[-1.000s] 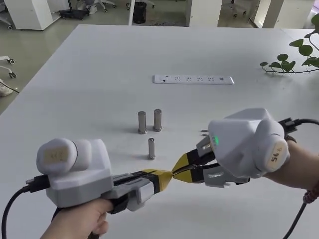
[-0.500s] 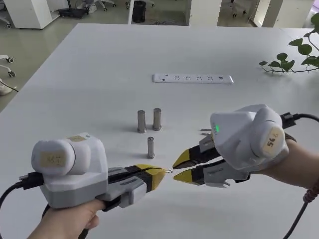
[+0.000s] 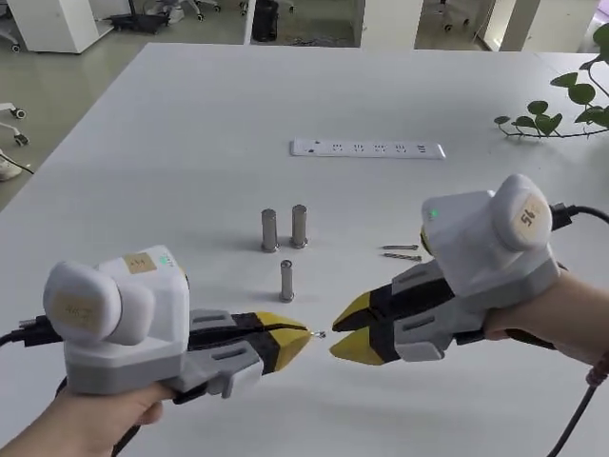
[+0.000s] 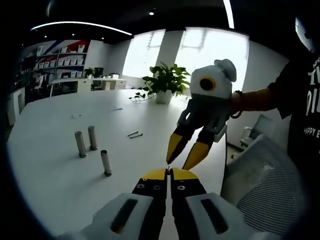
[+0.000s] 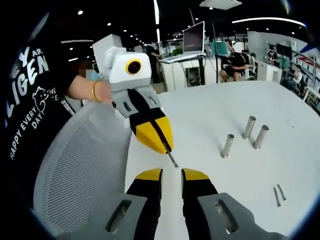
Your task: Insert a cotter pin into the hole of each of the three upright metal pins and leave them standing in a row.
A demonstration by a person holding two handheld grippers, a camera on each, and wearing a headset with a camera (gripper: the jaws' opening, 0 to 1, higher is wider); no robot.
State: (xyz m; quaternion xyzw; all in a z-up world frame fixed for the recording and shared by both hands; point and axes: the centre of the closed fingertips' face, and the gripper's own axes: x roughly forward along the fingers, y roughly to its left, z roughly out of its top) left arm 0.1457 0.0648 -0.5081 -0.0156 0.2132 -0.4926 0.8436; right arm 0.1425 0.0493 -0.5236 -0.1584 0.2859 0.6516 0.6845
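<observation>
Squeezing a thin cotter pin, the L gripper has its yellow jaws shut tight on it. Only a little bit of the pin pokes out past the jaw tips. The R gripper faces it, tip to tip, w/ its jaws spread apart & nothing btw them. The pin's free end sits right in front of the R jaws' gap, very near. Can't tell if it touches.

Both grippers hang above the white table.

Past both sets of jaw tips, well apart from them, thick metal pins stand upright on the table. The closest metal pin stands alone. Behind it the left back pin & the right back pin stand side by side, near each other but not touching. So they make a triangle, not a row. From the L jaws they are ahead & off to the left. From the R jaws they are ahead & off to the right.

Two spare cotter pins lie flat on the table next to each other, beyond the R jaws & beside the metal pins. Way past all that are a white power strip & some green plant leaves.
</observation>
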